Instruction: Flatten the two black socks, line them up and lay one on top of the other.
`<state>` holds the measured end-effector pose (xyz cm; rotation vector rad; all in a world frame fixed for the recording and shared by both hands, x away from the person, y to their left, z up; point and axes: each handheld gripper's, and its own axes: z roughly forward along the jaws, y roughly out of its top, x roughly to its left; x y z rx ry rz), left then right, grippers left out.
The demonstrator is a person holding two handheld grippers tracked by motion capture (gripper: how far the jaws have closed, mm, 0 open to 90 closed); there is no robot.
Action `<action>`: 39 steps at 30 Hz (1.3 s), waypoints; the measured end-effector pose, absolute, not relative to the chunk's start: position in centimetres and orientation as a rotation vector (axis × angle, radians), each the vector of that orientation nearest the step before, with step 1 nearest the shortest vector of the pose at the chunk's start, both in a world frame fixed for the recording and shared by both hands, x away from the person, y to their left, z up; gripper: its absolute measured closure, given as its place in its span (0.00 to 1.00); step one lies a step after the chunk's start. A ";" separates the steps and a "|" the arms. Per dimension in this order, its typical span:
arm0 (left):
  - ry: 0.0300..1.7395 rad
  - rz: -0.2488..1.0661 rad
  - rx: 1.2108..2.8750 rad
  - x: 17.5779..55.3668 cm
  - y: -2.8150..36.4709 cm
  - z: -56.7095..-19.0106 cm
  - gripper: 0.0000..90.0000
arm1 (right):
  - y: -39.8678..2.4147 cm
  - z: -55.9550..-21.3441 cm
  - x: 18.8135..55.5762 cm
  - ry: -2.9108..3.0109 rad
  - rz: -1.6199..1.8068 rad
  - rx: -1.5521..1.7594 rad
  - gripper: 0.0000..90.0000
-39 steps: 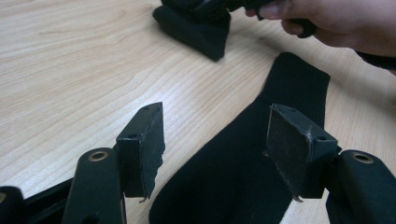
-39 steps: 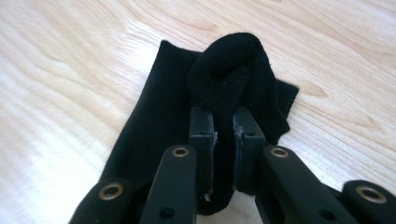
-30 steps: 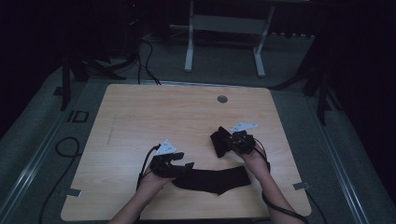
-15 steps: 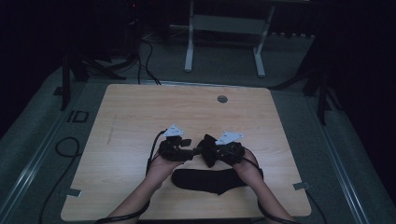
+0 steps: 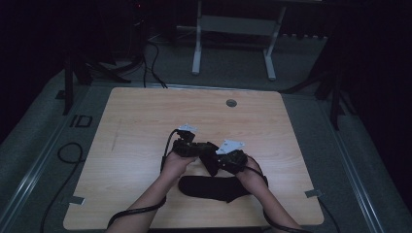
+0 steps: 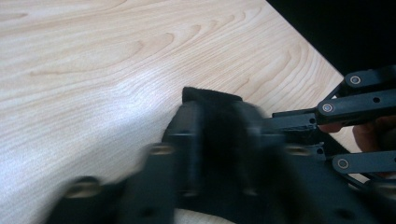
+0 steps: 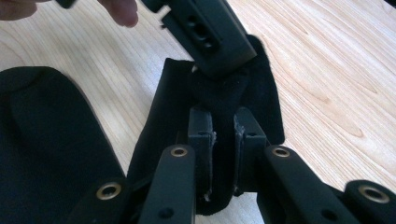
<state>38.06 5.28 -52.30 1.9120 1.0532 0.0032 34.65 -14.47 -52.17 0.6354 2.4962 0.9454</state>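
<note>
From above, a light wooden table (image 5: 145, 126) sits in a dark room, with a small round grommet (image 5: 231, 103) toward its twelve o'clock edge. Two forearms come in from six o'clock. The left gripper (image 5: 194, 148) and right gripper (image 5: 219, 160) meet just below the table's centre, both touching the same black sock (image 5: 214, 187). One end of the sock is lifted between the grippers, while the rest lies flat on the wood at about six o'clock from them, near the front edge. In the left gripper view, which is blurred, the left gripper (image 6: 219, 135) has its jaws around a fold of the black sock (image 6: 212, 100); they have just been closing, and the fabric sits between them, seemingly clamped. The other gripper's linkage shows at three o'clock. In the right gripper view, the right gripper (image 7: 226, 128) is clenched on a pinched ridge of the sock (image 7: 56, 140), its two pads squeezing the fabric between them. A jaw of the left gripper (image 7: 210, 35) presses onto the same fold at twelve o'clock, just beyond. The sock's wider part spreads over the table toward nine o'clock.
</note>
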 end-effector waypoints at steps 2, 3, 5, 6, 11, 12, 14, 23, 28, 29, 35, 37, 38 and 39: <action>1.028 0.045 1.931 37.8 5.0 -52.1 0.96 | -14.4 -52.3 34.7 2.500 0.945 0.635 0.88; 1.011 0.064 1.954 37.6 4.9 -51.9 0.97 | -14.4 -52.3 34.7 2.503 0.949 0.635 0.85; 0.997 0.089 1.975 37.3 4.9 -51.7 0.98 | -14.5 -52.5 34.8 2.534 0.961 0.651 0.71; 0.994 0.109 1.996 37.1 5.1 -51.5 0.98 | -14.6 -52.5 34.8 2.536 0.964 0.660 0.67; 0.995 0.139 2.006 36.8 5.8 -51.3 0.98 | -15.6 -52.6 34.8 2.556 0.959 0.693 0.57; 1.012 0.147 1.999 36.5 6.9 -51.2 0.98 | -16.5 -52.4 34.9 2.535 0.956 0.721 0.56; 1.017 0.142 1.997 36.3 7.6 -51.3 0.98 | -17.4 -52.1 35.3 2.518 0.985 0.769 0.58; 1.026 0.132 2.011 36.0 8.3 -52.0 0.98 | -17.4 -52.6 39.2 2.509 0.995 0.969 0.63; 1.030 0.128 2.006 36.0 8.3 -52.1 0.98 | -15.7 -54.5 40.6 2.574 0.882 0.977 0.66; 1.028 0.121 2.002 36.0 8.4 -52.1 0.98 | -15.5 -54.7 40.7 2.585 0.876 0.968 0.69; 1.028 0.123 2.001 35.7 8.8 -52.1 0.98 | -14.8 -55.1 40.5 2.614 0.879 0.944 0.94; 1.030 0.122 1.987 35.5 9.1 -52.0 0.98 | -14.5 -54.9 40.4 2.608 0.847 0.929 0.96; 1.025 0.122 1.985 35.4 9.2 -51.8 0.98 | -14.5 -54.8 40.3 2.608 0.845 0.926 0.96; 1.018 0.125 1.977 35.2 9.4 -51.6 0.98 | -14.6 -54.6 40.2 2.603 0.853 0.928 0.96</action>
